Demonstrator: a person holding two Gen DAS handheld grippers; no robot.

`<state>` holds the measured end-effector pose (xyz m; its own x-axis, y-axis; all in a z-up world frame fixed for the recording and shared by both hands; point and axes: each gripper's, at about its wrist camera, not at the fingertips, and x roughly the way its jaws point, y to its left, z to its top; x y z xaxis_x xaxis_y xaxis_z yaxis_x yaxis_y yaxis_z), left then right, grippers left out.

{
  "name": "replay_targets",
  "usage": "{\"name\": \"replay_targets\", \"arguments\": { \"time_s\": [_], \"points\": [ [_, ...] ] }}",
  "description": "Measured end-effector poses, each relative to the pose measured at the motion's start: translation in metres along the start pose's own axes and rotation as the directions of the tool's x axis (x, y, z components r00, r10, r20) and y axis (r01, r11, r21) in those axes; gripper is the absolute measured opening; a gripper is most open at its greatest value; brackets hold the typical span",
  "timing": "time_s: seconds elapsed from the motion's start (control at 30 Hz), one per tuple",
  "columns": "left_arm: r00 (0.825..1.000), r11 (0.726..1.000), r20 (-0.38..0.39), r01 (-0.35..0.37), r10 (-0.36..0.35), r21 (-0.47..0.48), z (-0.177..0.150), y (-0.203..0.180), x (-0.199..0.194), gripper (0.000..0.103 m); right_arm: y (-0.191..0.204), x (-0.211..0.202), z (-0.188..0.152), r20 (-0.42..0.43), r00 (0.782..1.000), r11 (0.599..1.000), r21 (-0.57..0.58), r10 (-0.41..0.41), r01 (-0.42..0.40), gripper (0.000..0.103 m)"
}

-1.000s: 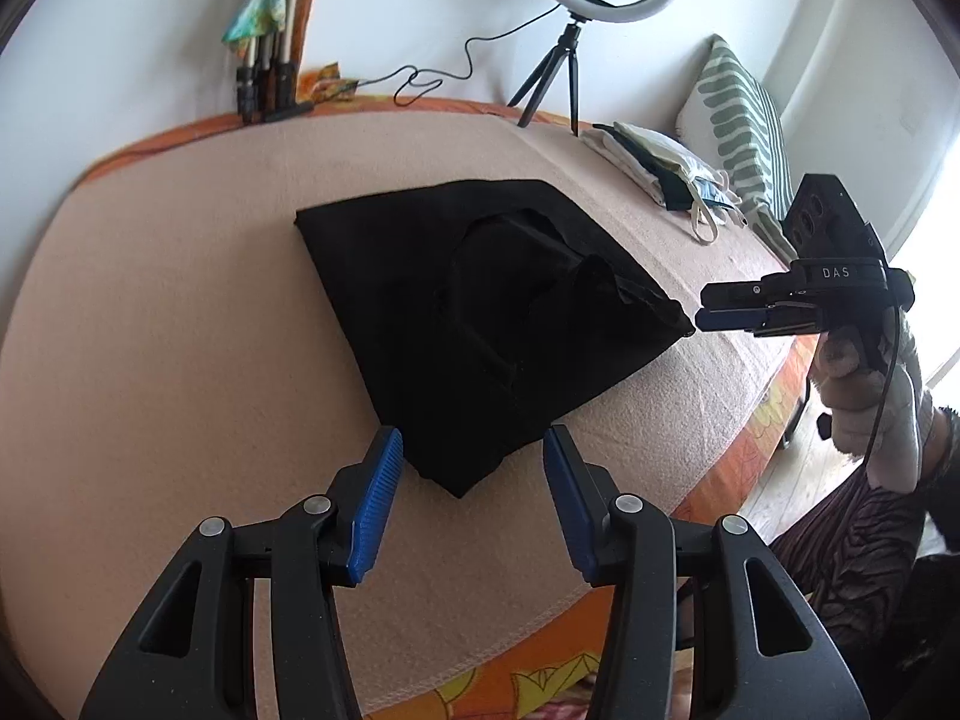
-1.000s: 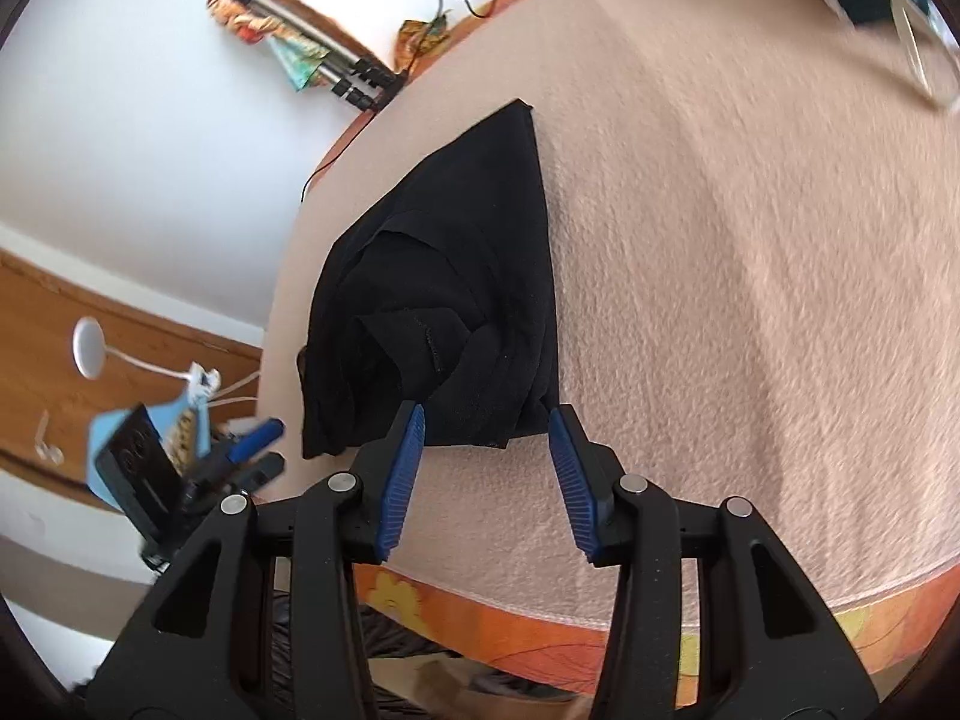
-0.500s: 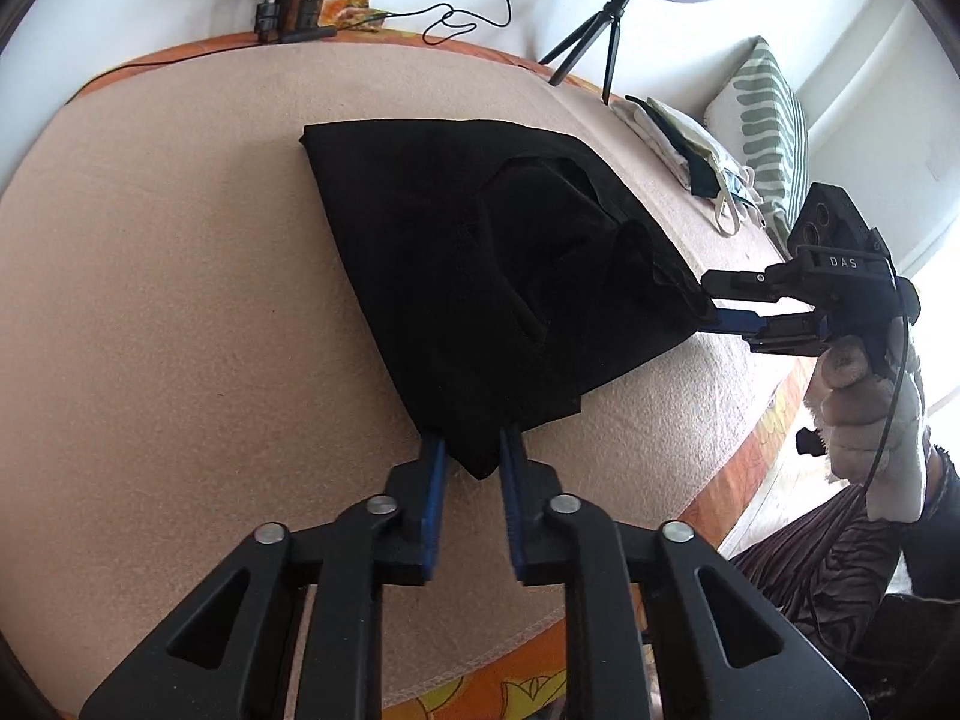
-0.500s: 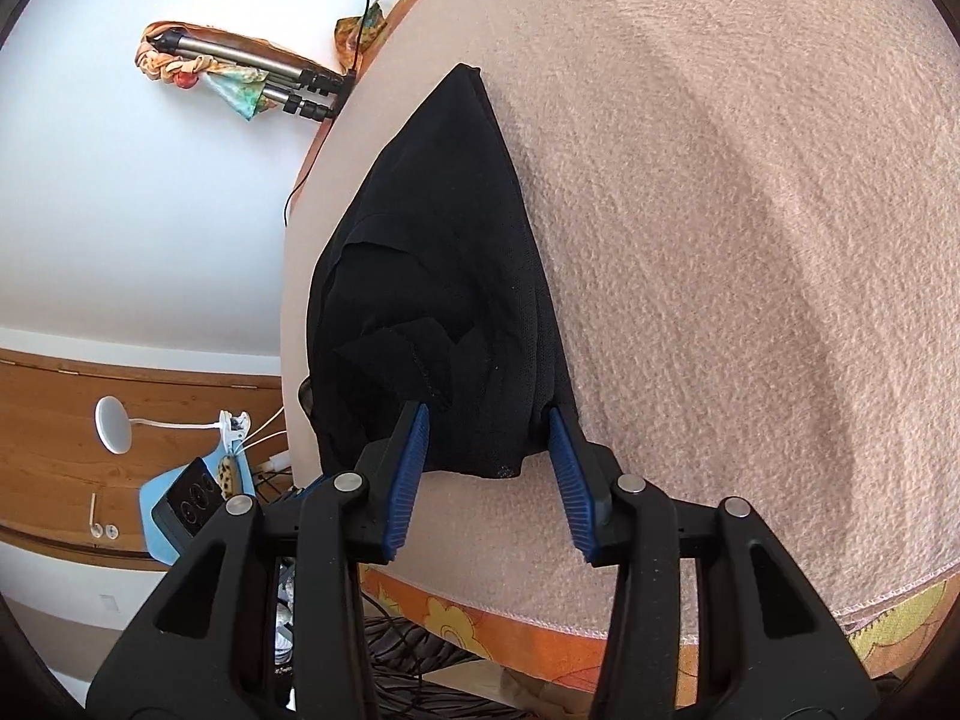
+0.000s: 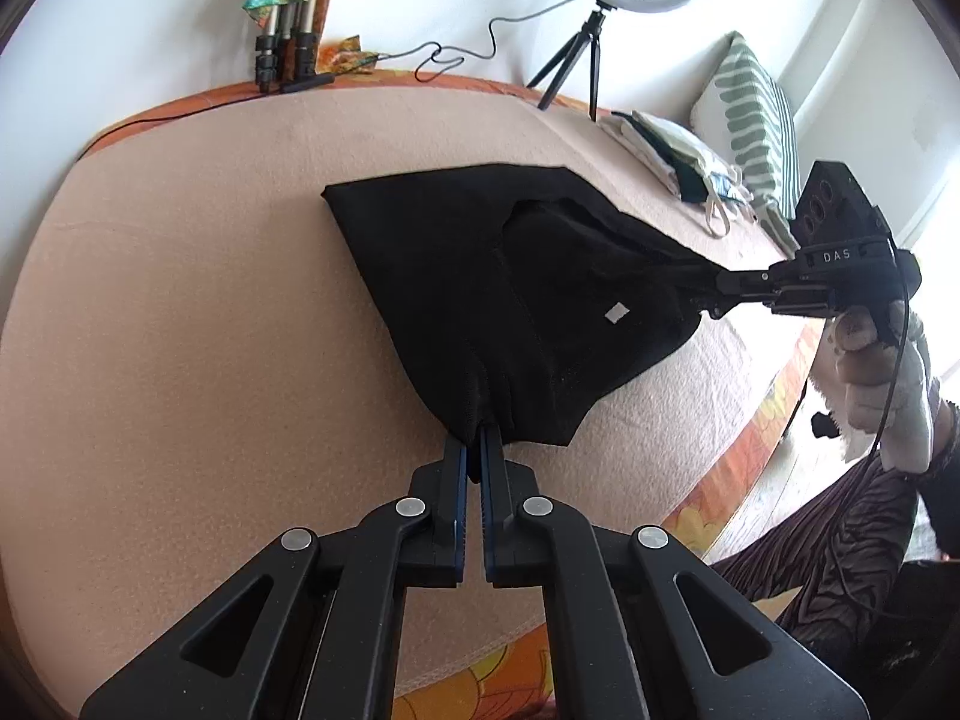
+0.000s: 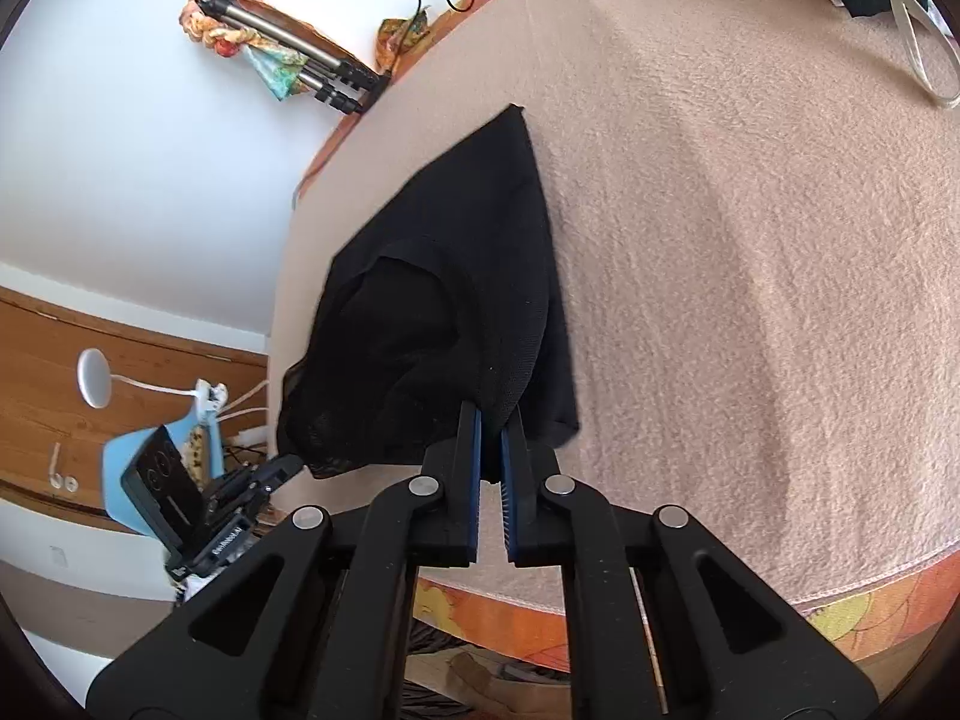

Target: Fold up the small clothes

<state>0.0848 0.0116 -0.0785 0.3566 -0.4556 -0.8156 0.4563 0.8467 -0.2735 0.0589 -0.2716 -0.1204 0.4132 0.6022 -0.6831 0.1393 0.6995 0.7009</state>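
Black garment pinched at two corners on the blanket

A peach blanket (image 5: 180, 312) is spread wide, and on it the black garment (image 5: 480, 276) is laid, bunched toward the near edge. Its nearest corner is clamped by the left gripper (image 5: 474, 450), jaws fully closed on the cloth. The right gripper (image 6: 492, 438) has just been closing, and a second corner is now nipped between its blue pads (image 6: 476, 450).

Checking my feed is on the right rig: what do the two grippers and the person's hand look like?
Both the left gripper and the right gripper are black plastic with blue ribbed pads and silver rivets. The right one's body reads "DAS" and trails a black cable. The hand wears a white glove; the clothing is dark and striped.
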Motion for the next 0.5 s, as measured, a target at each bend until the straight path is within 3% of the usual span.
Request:
{"name": "replay_targets", "arguments": {
  "time_s": [0.13, 0.23, 0.3, 0.33, 0.37, 0.5],
  "points": [
    [0.998, 1.000, -0.070, 0.005, -0.003, 0.019, -0.007, -0.002, 0.011, 0.004, -0.005, 0.010, -0.008, -0.024, 0.991, 0.989, -0.069, -0.132, 0.130, 0.007],
    [0.997, 0.998, -0.065, -0.038, 0.042, 0.051, -0.008, -0.006, 0.005, 0.009, -0.004, 0.001, -0.007, 0.001, 0.995, 0.992, -0.074, -0.102, 0.102, 0.008],
    [0.997, 0.997, -0.052, -0.057, 0.060, 0.057, -0.007, -0.005, -0.002, 0.010, -0.003, -0.006, -0.007, 0.004, 0.997, 0.994, -0.073, -0.080, 0.080, 0.016],
    [0.997, 0.997, -0.037, -0.060, 0.063, 0.055, -0.005, -0.004, -0.007, 0.010, -0.002, -0.009, -0.007, 0.004, 0.998, 0.995, -0.075, -0.069, 0.069, 0.028],
    [0.997, 0.996, -0.016, -0.073, 0.074, 0.052, -0.003, -0.004, -0.011, 0.010, -0.001, -0.012, -0.007, 0.013, 0.997, 0.994, -0.079, -0.070, 0.071, 0.032],
    [0.996, 0.997, 0.061, -0.063, 0.061, 0.036, 0.012, -0.007, -0.020, 0.010, 0.004, -0.018, -0.008, 0.038, 0.996, 0.989, -0.115, -0.085, 0.089, 0.032]
  ]
}}
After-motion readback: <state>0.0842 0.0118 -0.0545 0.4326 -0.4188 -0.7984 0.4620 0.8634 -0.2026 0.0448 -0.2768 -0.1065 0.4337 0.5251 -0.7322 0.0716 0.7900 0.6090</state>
